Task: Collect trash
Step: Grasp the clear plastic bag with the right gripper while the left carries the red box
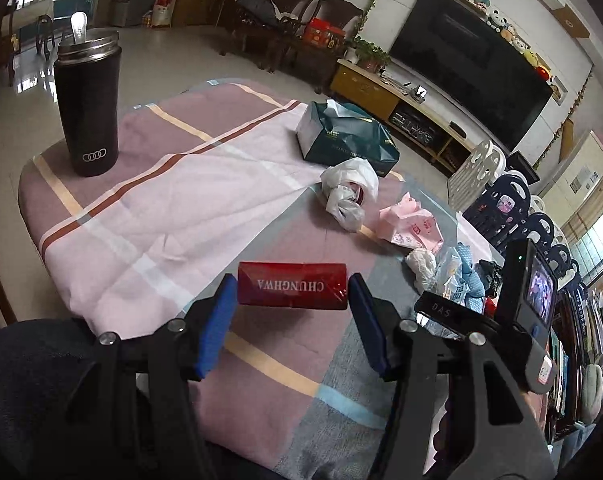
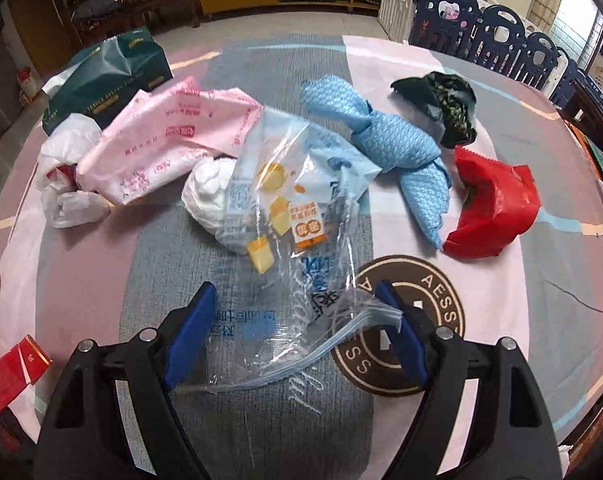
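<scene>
My left gripper [image 1: 292, 280] is shut on a red Chunghwa cigarette pack [image 1: 292, 288], held crosswise between the blue pads just above the tablecloth; the same pack shows at the lower left of the right wrist view [image 2: 11, 372]. My right gripper [image 2: 296, 288] is open, pointing down over a clear printed plastic bag [image 2: 285, 200]. The bag's crumpled near edge lies between the jaws and brushes the right finger [image 2: 401, 332]. Beyond it lie a pink wrapper [image 2: 169, 140], a white tissue ball [image 2: 207, 192], a white plastic bag [image 2: 67, 176], a blue bag [image 2: 397, 140], a dark bag [image 2: 441, 104] and a red bag [image 2: 489, 208].
A striped cloth covers the table [image 1: 161, 208]. A black tumbler [image 1: 87, 108] with a spoon stands at its far left corner. A green tissue pack [image 2: 109, 76] sits behind the trash. A round brown logo [image 2: 433, 280] is printed on the cloth. Fence panels [image 2: 501, 32] line the right side.
</scene>
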Motion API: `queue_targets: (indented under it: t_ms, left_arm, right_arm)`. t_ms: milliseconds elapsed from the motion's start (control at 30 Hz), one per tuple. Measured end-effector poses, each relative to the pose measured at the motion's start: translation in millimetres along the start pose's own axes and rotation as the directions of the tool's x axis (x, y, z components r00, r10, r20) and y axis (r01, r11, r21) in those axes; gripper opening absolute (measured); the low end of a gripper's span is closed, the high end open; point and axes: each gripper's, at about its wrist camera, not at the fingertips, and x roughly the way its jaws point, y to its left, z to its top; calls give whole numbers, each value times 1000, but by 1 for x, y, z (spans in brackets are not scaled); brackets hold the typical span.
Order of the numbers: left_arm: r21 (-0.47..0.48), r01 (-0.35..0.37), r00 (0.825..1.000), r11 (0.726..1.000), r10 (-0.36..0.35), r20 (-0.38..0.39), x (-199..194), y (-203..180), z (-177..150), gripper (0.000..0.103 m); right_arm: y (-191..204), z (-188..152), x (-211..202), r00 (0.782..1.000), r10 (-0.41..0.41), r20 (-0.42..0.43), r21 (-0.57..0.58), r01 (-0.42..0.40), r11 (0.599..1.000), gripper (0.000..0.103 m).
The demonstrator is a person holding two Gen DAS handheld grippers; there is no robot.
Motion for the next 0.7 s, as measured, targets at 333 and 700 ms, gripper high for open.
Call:
queue_targets:
  t_ms: [333,700]
  left_arm:
    - [-2,4,999,1000,-4,-37,7,0,-1,58]
    - [-82,177,984,981,-179,-17,-2,16,1,58]
  right_arm:
    - [-16,-37,-39,996,70,51,-15,-69,997,32]
    - [-78,-131,-135,976,142,165,79,-157,984,32]
